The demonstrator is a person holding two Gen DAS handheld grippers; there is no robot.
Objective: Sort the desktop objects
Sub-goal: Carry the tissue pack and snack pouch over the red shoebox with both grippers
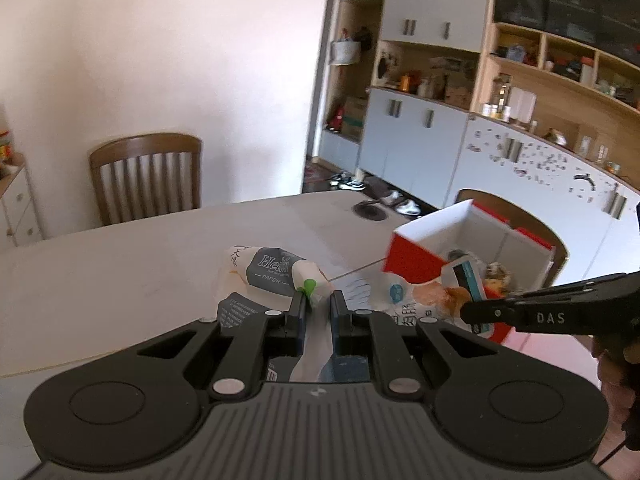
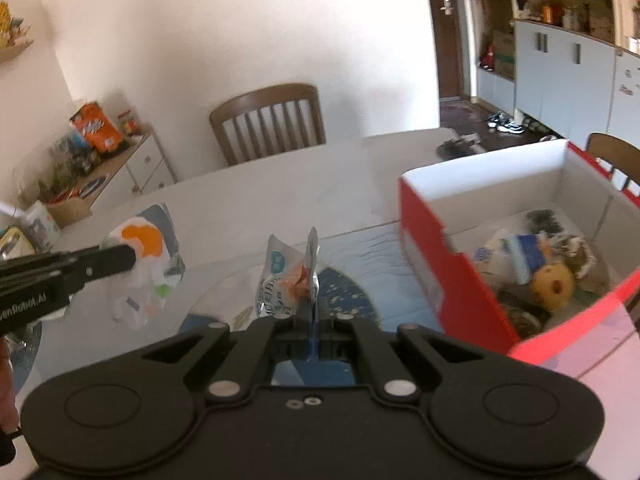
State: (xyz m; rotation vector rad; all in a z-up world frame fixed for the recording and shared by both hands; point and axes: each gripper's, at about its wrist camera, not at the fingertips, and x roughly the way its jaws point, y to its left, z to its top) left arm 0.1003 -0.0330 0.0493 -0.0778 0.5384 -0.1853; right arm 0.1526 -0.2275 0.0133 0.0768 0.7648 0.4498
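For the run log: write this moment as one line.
left hand-held gripper: shut on grey-white tissue pack | right hand-held gripper: shut on white-orange plastic packet

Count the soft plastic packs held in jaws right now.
2: grey-and-white tissue paper pack in left gripper; white-and-orange plastic pouch in right gripper. Others inside red box.

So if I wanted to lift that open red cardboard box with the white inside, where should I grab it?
Probably the red cardboard box's near wall, from above: its open rim stands exposed, thin enough for fingers to straddle.
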